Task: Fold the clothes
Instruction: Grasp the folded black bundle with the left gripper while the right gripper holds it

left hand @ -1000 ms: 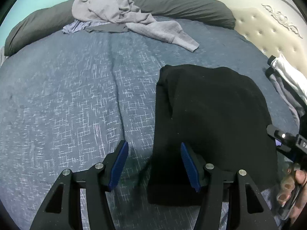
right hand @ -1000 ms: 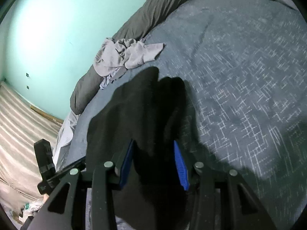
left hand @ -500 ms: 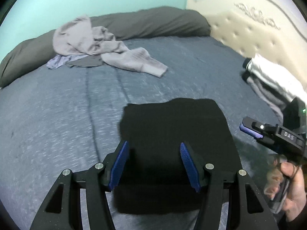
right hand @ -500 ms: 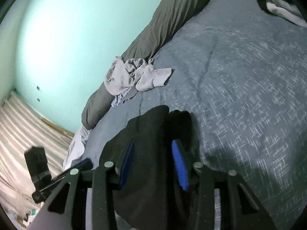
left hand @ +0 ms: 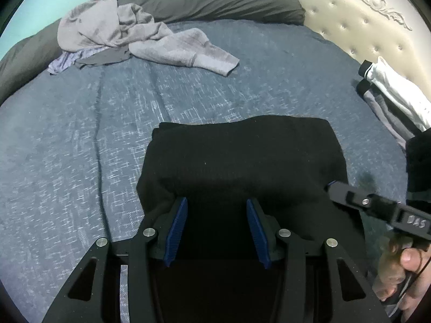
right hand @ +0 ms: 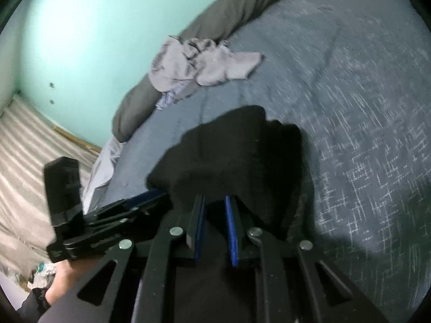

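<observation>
A folded black garment [left hand: 242, 156] lies on the blue bedspread [left hand: 67, 134]. In the left wrist view my left gripper [left hand: 216, 200] is pushed into its near edge. Black cloth lies between the blue pads and drapes over both tips. The jaws are closing, but the pads still stand well apart. My right gripper [right hand: 215, 197] has its jaws closing to a narrow gap, pinching a bunch of the black garment [right hand: 237, 148], which rises off the bed there. The right gripper [left hand: 334, 187] also shows at the garment's right edge, and the left gripper [right hand: 159, 196] at its left edge.
A heap of grey clothes [left hand: 129, 35] lies at the far side against a long dark pillow [left hand: 215, 0]. Folded clothes [left hand: 390, 99] are stacked at the right by the cream tufted headboard [left hand: 363, 27]. A hand [left hand: 404, 269] holds the right gripper. Striped floor [right hand: 27, 148] lies beyond the bed.
My left gripper slid from the garment's left edge to the middle of its near edge, and cloth now covers its tips. The right jaws narrowed onto the cloth and its edge lifted.
</observation>
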Demonstrator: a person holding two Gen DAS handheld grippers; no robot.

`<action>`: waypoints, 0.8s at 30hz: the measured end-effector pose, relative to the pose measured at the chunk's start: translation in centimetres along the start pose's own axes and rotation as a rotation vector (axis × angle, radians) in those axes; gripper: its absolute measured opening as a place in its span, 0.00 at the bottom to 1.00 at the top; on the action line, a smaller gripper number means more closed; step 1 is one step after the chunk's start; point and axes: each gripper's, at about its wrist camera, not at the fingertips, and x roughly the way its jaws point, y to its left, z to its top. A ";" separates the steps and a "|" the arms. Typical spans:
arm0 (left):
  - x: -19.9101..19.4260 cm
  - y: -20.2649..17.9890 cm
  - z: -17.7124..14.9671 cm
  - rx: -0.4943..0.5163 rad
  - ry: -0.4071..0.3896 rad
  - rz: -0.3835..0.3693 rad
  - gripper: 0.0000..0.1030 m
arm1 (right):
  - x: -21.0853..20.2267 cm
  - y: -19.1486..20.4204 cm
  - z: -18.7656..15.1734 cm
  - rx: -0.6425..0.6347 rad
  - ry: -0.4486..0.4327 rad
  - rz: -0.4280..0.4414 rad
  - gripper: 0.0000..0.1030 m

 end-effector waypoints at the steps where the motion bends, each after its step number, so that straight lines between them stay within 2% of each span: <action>1: 0.4 -0.1 0.2 0.001 0.003 0.000 0.48 | 0.3 -0.4 0.1 0.012 0.002 -0.011 0.08; 7: 2.2 0.4 1.0 -0.013 0.031 -0.026 0.48 | 1.0 -1.3 0.9 0.013 0.022 -0.062 0.01; 12: 0.3 0.1 1.2 0.011 0.022 -0.030 0.48 | 1.3 -1.6 1.4 -0.007 0.068 -0.063 0.00; 17: -2.3 0.7 2.3 0.014 -0.041 -0.010 0.48 | -0.5 -0.2 2.1 -0.030 0.000 -0.027 0.00; 21: -1.2 1.3 3.7 0.019 -0.015 0.017 0.48 | -0.7 0.9 2.5 -0.059 -0.034 -0.015 0.00; 24: 0.9 1.2 4.3 0.041 0.030 0.036 0.48 | 0.5 0.4 2.7 -0.054 0.000 -0.040 0.00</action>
